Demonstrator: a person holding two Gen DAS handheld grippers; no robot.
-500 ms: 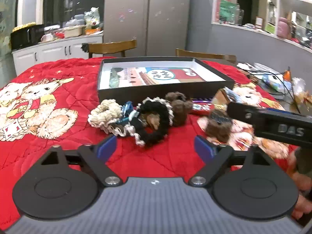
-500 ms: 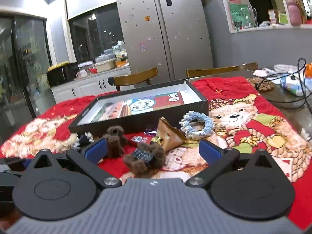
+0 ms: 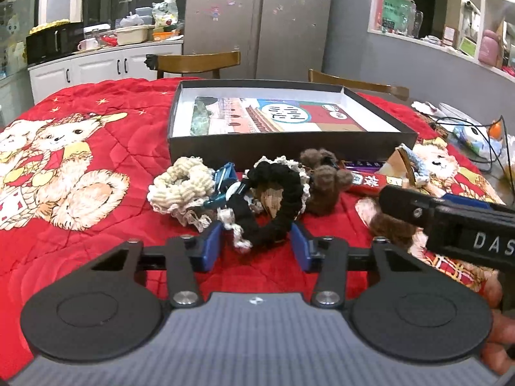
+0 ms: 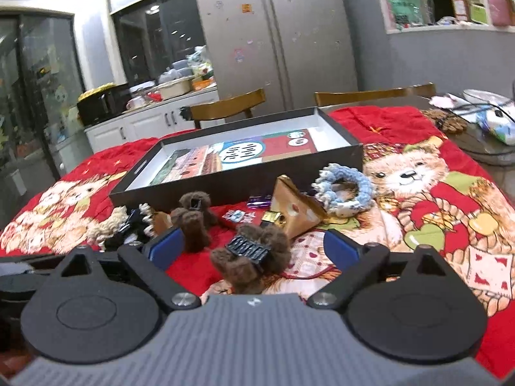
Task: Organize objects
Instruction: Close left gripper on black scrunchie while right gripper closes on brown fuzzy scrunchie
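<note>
An open black box [image 3: 289, 143] with a printed sheet inside sits on the red blanket; it also shows in the right wrist view [image 4: 244, 189]. In front of it lie a cream scrunchie [image 3: 182, 183], a black scrunchie [image 3: 276, 199], and a brown furry clip [image 3: 325, 186]. My left gripper [image 3: 257, 246] is open, its blue pads either side of the black scrunchie's near edge. My right gripper [image 4: 254, 246] is open around another brown furry clip [image 4: 251, 257]. A blue scrunchie [image 4: 344, 189] and a tan triangular box [image 4: 296, 212] lie beyond it.
A red snack bar [image 3: 370, 180] lies by the box. The right gripper's body [image 3: 450, 222] crosses the left wrist view at right. Cables and clutter [image 4: 489, 119] sit at the table's far right. Wooden chairs [image 4: 228, 107] stand behind the table.
My left gripper has moved forward and narrowed, so its pads now flank the black scrunchie. My right gripper has moved forward over the brown clip.
</note>
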